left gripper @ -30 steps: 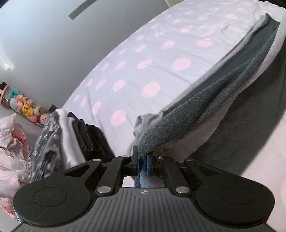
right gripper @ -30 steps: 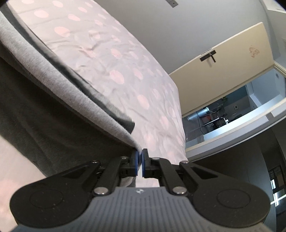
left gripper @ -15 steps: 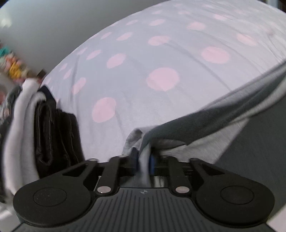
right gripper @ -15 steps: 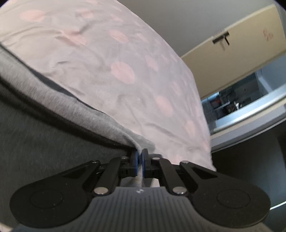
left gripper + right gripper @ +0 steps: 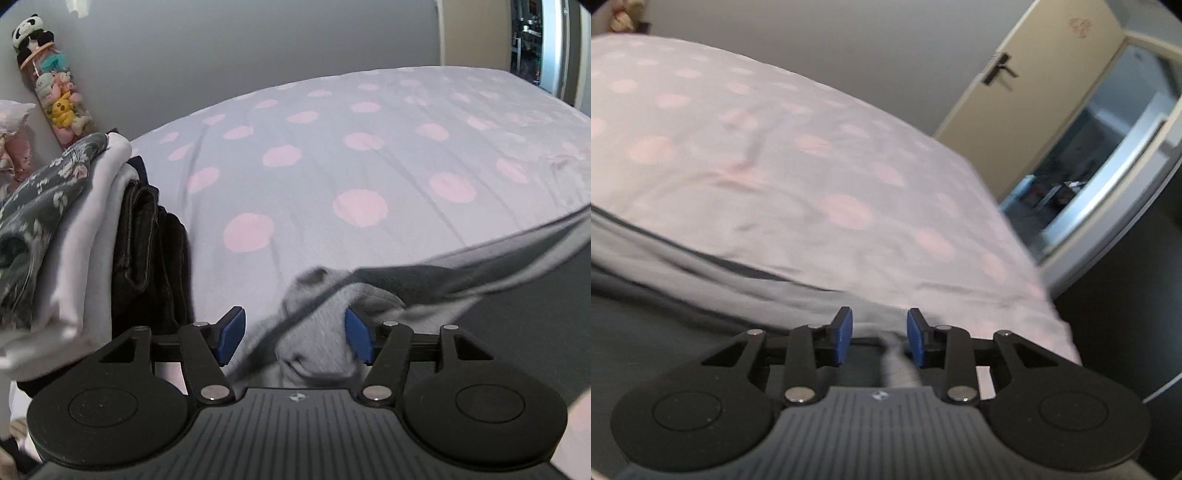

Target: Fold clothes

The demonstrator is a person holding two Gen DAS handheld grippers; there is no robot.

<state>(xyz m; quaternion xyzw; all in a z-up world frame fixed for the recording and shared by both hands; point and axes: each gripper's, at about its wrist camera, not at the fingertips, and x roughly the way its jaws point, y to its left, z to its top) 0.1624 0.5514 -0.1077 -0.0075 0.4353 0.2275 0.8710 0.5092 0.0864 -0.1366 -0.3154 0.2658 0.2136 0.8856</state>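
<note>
One grey garment (image 5: pixel 424 284), two grippers (both spread), one stack of folded clothes (image 5: pixel 92 236).

place: home bedroom | evidence: polka-dot bed (image 5: pixel 369 155), plush toys (image 5: pixel 55 88), probably a door (image 5: pixel 1034 96)

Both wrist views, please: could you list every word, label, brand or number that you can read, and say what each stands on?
No readable text in either view.
Left gripper: a small round emblem on its body, no letters legible.
Right gripper: the same small emblem, blurred.
Door: a faint reddish mark near its top, too blurred to read.
Plush toys: no tags legible.
</note>
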